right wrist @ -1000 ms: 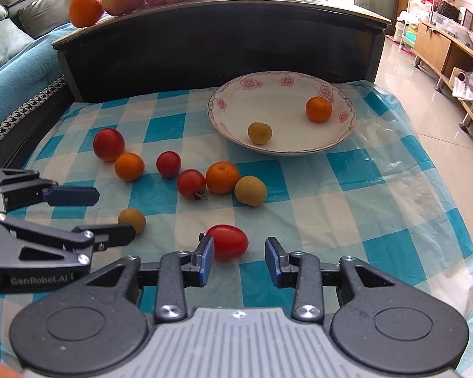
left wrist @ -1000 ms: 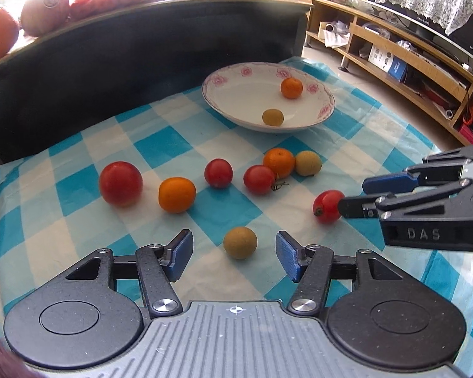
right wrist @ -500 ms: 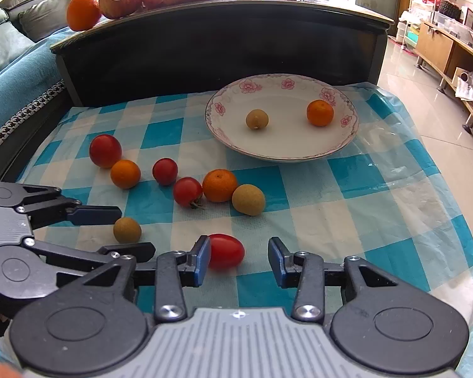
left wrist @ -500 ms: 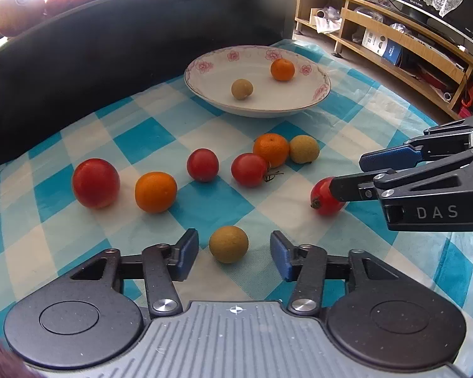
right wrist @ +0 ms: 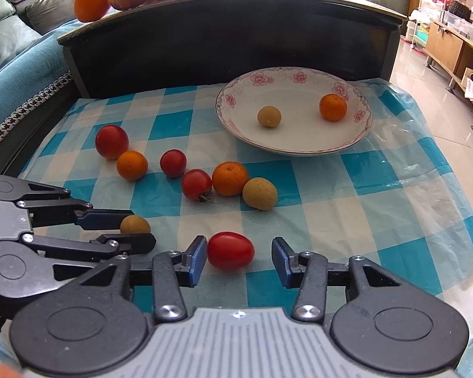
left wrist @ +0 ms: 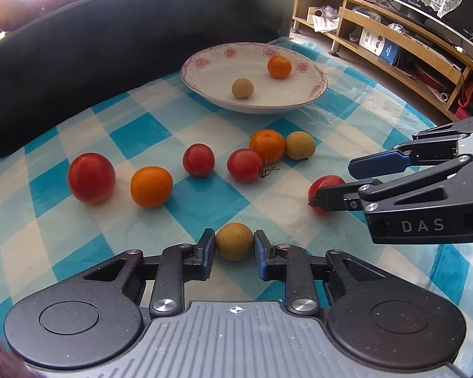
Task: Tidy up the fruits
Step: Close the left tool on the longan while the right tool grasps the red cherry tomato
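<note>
Left gripper (left wrist: 234, 248): low over the checked cloth (left wrist: 205, 201), its blue pads close on either side of a tan round fruit (left wrist: 234, 241); they look to be touching it, so the fingers are narrowed around the fruit.
Tan round fruit: between the left pads, resting on the cloth, at the near edge of the spread of fruit.
Right gripper (right wrist: 236, 260): fingers wide apart, straddling an oval red tomato (right wrist: 230, 251).
Oval red tomato: on the cloth, against the left-hand pad (right wrist: 196, 260), with a clear gap to the other pad.
Plate (right wrist: 236, 116): beyond the loose fruit, holding one small orange (right wrist: 332, 107) and one tan fruit (right wrist: 269, 116).
Loose fruit: three red tomatoes, two oranges and another tan fruit lie scattered between the grippers and the plate.
</note>
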Motion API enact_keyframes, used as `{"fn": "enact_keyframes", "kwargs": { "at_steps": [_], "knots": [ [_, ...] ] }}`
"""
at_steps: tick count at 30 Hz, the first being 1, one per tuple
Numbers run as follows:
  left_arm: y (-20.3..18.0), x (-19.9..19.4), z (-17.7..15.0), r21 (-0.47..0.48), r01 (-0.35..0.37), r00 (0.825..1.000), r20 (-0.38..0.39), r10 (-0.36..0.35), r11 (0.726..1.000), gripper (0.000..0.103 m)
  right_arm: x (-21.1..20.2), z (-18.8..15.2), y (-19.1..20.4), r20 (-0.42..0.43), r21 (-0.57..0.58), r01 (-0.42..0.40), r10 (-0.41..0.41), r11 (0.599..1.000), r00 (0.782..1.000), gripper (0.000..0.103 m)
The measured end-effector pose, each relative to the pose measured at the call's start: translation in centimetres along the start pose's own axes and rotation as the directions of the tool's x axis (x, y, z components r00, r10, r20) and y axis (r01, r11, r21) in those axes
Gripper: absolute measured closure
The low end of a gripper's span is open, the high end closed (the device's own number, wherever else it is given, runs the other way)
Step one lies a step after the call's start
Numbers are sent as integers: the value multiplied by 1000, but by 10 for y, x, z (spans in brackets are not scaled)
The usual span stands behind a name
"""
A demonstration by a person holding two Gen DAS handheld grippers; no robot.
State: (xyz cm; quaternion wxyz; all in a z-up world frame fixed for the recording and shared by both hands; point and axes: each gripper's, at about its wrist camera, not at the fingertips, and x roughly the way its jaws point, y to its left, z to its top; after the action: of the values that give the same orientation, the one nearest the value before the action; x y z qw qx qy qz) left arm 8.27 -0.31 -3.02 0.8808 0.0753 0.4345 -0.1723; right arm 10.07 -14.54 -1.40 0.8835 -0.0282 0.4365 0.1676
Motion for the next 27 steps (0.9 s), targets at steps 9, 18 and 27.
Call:
{"fn": "enact_keyframes", "kwargs": {
  "at_steps": [9, 18, 27],
  "knots": [
    [0, 1, 0, -1, 4, 1000, -1, -4, 1000, 67, 14, 2, 5, -22, -21, -14, 14, 1000, 1000, 54],
    [-4, 1, 1, 8, -22, 1000, -11, 22, 1000, 69, 17, 3, 10, -54, -46, 17, -19, 999, 998, 62],
    [-8, -1, 5, 16, -43, 999, -7, 43, 999, 69, 15, 1, 12, -56, -55, 29, -32, 998, 998, 63]
  ]
}}
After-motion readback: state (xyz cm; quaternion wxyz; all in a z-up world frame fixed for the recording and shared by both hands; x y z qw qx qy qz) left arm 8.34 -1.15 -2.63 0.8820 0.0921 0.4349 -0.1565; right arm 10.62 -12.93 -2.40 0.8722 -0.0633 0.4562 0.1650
